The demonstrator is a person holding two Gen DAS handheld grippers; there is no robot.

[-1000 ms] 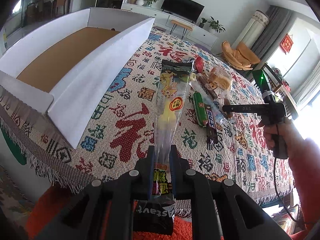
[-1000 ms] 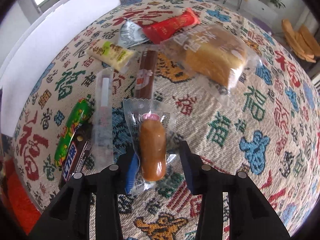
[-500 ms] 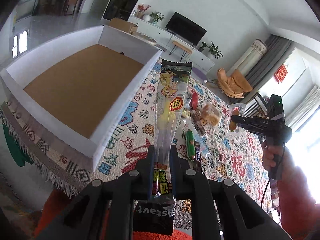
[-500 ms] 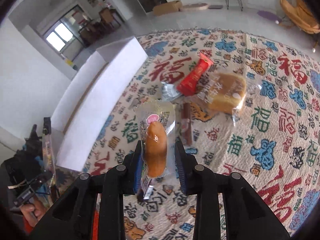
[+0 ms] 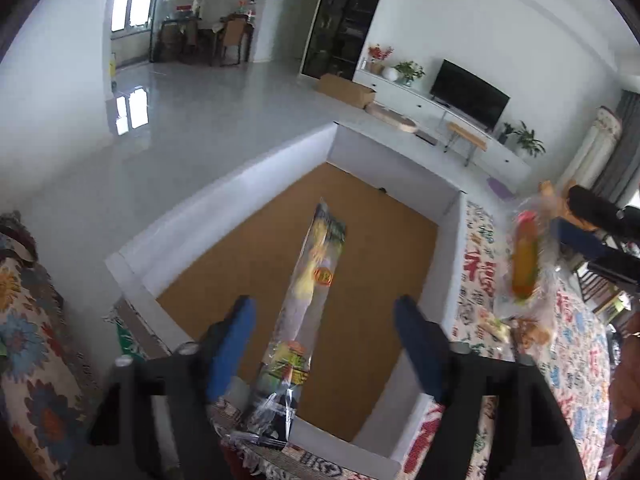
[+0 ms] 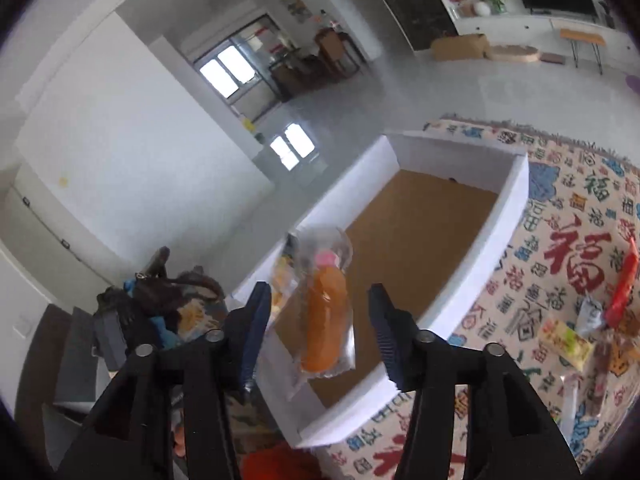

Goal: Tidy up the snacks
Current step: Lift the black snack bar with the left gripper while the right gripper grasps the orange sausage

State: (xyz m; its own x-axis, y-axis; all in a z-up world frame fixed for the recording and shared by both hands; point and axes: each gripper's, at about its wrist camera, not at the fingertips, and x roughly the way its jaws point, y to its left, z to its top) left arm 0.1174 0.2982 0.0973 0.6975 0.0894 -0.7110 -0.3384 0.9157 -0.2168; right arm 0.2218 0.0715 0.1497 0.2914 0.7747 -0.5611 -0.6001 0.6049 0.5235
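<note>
left gripper point(image 5: 324, 334) fingers apart, long snack pack point(image 5: 306, 308) between, untouched | right gripper point(image 6: 320, 326) fingers apart, sausage pack point(image 6: 324, 316) between | both over box point(image 5: 256, 188)

Left gripper point(image 5: 324, 346) jaws spread wide; right gripper point(image 6: 320, 332) jaws spread wide, both angled downward.

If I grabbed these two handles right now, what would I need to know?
Left gripper: open, long yellow snack pack between its fingers above the white box.
Right gripper: open, orange sausage pack between its fingers over the box's near edge.
Done: nothing visibly resting in the box.
Left: red pack, yellow-green pack and other snacks on the patterned cloth.
</note>
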